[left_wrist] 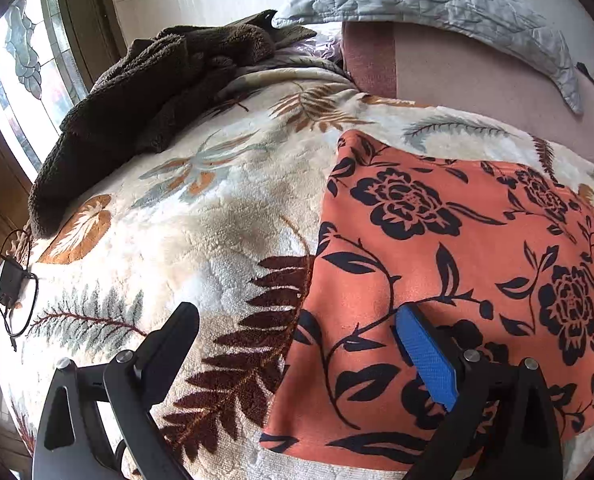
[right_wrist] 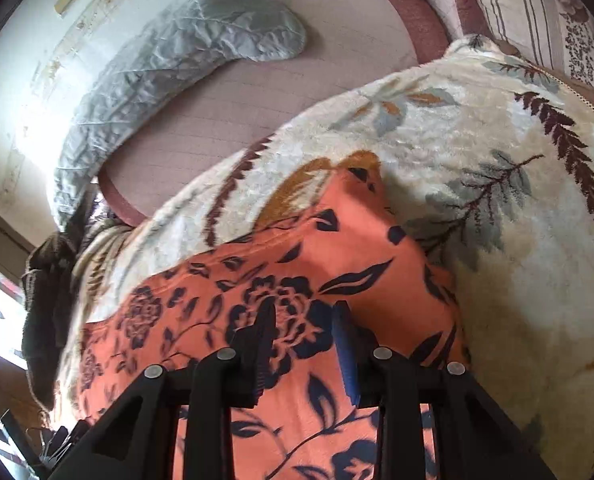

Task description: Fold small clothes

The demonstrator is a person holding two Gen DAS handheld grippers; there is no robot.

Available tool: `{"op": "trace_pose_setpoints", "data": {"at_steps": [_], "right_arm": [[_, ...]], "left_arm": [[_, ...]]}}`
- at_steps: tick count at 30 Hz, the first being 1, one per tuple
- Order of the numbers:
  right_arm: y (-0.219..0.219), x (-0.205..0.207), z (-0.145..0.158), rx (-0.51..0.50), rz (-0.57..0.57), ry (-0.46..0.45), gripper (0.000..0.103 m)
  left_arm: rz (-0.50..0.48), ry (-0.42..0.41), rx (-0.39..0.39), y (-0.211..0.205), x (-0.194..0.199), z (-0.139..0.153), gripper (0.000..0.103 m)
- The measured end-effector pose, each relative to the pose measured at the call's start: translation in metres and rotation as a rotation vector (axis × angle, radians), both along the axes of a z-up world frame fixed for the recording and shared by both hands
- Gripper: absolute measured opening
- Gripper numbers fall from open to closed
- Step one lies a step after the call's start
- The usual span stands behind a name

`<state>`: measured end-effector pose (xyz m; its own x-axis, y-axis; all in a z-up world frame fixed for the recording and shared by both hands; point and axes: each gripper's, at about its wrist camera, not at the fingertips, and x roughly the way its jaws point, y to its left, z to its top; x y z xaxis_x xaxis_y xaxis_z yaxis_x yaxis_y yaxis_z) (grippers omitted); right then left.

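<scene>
An orange garment (left_wrist: 437,264) printed with dark navy roses and leaves lies spread on the bed, on top of a cream plush blanket (left_wrist: 201,216) patterned with ferns and feathers. It lies toward the near edge of the bed, and its lower hem runs along that edge. One corner of it (right_wrist: 361,184) rises in a soft fold against the blanket.

The left gripper (left_wrist: 297,344) hangs over the garment's left border with its jaws wide: the black finger stands over the blanket, the blue-padded one over the orange cloth, and nothing is caught between them.

The right gripper (right_wrist: 303,336) hangs low over the middle of the garment, jaws narrow. The printed cloth shows in the gap, but I cannot tell whether the pads pinch it.

Toward the far left corner of the bed sits a heap of brown fleece (left_wrist: 145,100). A grey quilted pillow (left_wrist: 437,4) lies along the far edge by the wall. A small black device with a cable (left_wrist: 9,284) rests at the bed's left edge.
</scene>
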<state>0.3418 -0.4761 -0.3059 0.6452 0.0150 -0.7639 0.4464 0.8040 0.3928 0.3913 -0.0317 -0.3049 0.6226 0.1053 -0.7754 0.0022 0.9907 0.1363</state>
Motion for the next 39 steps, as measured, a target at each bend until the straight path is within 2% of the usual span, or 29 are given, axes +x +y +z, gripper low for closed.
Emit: {"op": "trace_pose_setpoints", "data": {"at_steps": [2,5,11,13,14,15,20,25,31,33,36,39], "right_arm": [[-0.013,0.002,-0.013,0.044,-0.018,-0.003,0.033],[-0.016,-0.001,-0.007,0.079,-0.028,-0.013,0.033],[-0.012,-0.032,0.014,0.134,-0.024,-0.06,0.035],[-0.01,-0.048,0.022,0.179,-0.016,-0.081,0.058],[-0.008,-0.056,0.026,0.203,-0.015,-0.098,0.076],[-0.007,-0.064,0.031,0.227,-0.016,-0.124,0.078],[0.006,-0.095,0.041,0.319,0.012,-0.186,0.078],[0.012,-0.134,0.025,0.48,0.002,-0.203,0.078],[0.023,-0.16,-0.003,0.6,-0.029,-0.141,0.078],[0.025,-0.165,-0.015,0.632,-0.053,-0.112,0.078],[0.024,-0.164,-0.033,0.665,-0.093,-0.063,0.078],[0.019,-0.156,-0.043,0.683,-0.131,-0.056,0.078]], "left_arm": [[-0.008,0.002,0.012,-0.001,0.0,-0.003,0.099],[-0.017,-0.004,0.033,-0.004,0.0,-0.001,0.099],[0.004,0.004,-0.028,0.004,-0.009,0.008,0.099],[0.009,-0.006,-0.041,0.005,-0.015,0.012,0.099],[0.011,-0.008,-0.053,0.007,-0.017,0.014,0.099],[0.013,-0.005,-0.073,0.008,-0.02,0.016,0.099],[-0.001,0.064,-0.198,0.014,-0.041,0.018,0.099],[-0.008,0.114,-0.327,0.022,-0.061,0.023,0.099],[0.035,0.2,-0.452,0.032,-0.071,0.013,0.099],[0.042,0.225,-0.473,0.033,-0.073,0.006,0.099],[0.043,0.304,-0.529,0.03,-0.067,-0.007,0.099],[0.041,0.294,-0.544,0.027,-0.057,-0.01,0.099]]}}
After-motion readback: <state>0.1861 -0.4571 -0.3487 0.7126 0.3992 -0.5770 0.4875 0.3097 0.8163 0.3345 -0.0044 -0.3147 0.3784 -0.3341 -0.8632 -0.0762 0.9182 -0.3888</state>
